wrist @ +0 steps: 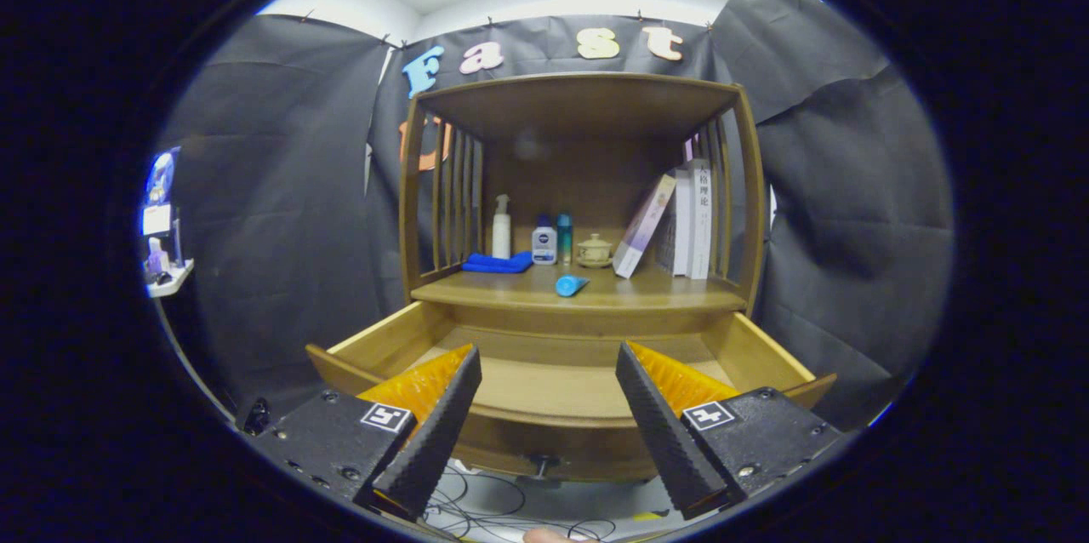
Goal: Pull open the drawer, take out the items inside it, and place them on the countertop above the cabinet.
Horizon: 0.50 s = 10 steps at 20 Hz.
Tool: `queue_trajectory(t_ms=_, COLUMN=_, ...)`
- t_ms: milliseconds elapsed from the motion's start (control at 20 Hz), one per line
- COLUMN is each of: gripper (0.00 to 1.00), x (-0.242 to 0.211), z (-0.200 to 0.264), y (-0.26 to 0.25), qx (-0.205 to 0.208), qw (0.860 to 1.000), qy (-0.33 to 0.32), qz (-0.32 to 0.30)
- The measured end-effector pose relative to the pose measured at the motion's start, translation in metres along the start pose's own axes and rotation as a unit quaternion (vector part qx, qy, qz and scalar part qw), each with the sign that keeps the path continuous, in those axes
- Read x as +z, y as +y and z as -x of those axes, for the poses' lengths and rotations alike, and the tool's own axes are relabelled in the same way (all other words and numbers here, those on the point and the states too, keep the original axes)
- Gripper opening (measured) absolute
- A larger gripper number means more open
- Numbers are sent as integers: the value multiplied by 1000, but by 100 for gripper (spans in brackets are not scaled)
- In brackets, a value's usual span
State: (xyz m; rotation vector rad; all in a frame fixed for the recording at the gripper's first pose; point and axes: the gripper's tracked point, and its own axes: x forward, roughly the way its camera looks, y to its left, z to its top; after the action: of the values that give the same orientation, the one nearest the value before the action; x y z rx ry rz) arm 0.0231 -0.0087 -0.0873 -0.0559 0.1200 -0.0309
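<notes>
A wooden cabinet stands ahead with its drawer (pixel 561 390) pulled out toward me; the visible drawer floor is bare wood. Its small dark knob (pixel 541 465) sits on the front panel, between and just below my fingers. My gripper (pixel 549 360) is open, hovering over the drawer's front edge with nothing between the fingers. On the countertop (pixel 681 296) above the drawer lies a small blue item (pixel 570 285) on its side, near the front edge.
Further back on the countertop are a folded blue cloth (pixel 498 263), a white spray bottle (pixel 502 228), two small bottles (pixel 544 242), a little lidded pot (pixel 594 251) and leaning books (pixel 676 224). Slatted sides and a top shelf enclose it. Cables (pixel 476 505) lie on the floor below.
</notes>
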Motion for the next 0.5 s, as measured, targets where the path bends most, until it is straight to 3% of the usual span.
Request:
queue_trajectory(t_ms=300, gripper=100, x=-59, z=3, y=9, qx=-10, qw=1000, qy=15, qz=11)
queue_trajectory(t_ms=350, gripper=100, x=-25, z=7, y=-1, qx=-13, qw=1000, qy=20, qz=11)
queue_trajectory(t_ms=500, gripper=100, x=-55, z=1, y=-1, qx=-16, qw=999, qy=51, qz=0)
